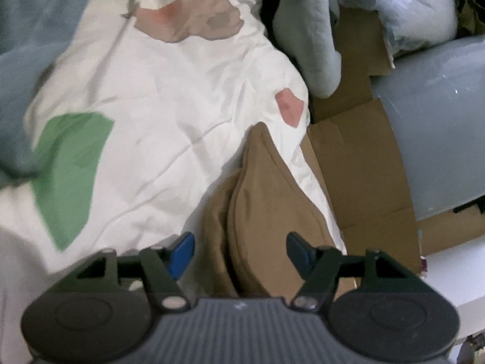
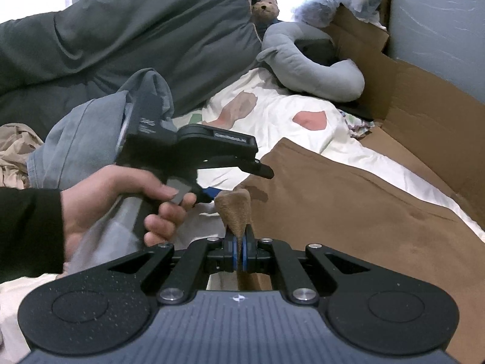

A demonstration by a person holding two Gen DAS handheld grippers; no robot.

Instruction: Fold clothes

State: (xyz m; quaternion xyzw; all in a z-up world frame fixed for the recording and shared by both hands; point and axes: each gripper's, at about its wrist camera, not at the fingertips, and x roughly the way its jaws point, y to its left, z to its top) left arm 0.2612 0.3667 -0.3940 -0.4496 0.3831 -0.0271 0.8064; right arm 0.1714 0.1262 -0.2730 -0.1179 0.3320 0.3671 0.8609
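A: Quick rundown, L to R, all relative to the white bedsheet with green and pink patches (image 1: 169, 115)?

B: Far L of the sheet in the right wrist view: crumpled beige cloth (image 2: 15, 148), then a grey-blue garment (image 2: 81, 139) bunched up. Behind them, a big dark grey duvet (image 2: 127, 36) along the sheet's far edge.

A: Left hand?

B: Bare hand w/ black sleeve (image 2: 121, 209), gripping the handle of the left gripper (image 2: 239, 179). That tool sits over the sheet's L-centre, fingers aimed at the brown cloth.

A: Jaws on it?

B: Standing wide apart. In the left wrist view its blue pads (image 1: 182, 254) flank a raised fold of the brown suede-like garment (image 1: 260, 188), but no pad presses on it. Nothing held.

A: And the brown piece itself?

B: Lies on the sheet's R half, spread flat toward the R edge, w/ one corner pulled up into a peak.

A: Right gripper?

B: Right gripper (image 2: 239, 251) is clamped tight on that peak, pads pinching the brown fabric, near the sheet's front.

A: Past the sheet on the R?

B: Light grey plush toy (image 2: 306, 69) at the far R corner of the sheet, small brown teddy bear (image 2: 266, 7) behind it. Flattened brown cardboard (image 2: 418, 103) runs along the sheet's R side; pale grey wall panel (image 1: 436, 139) beyond that.
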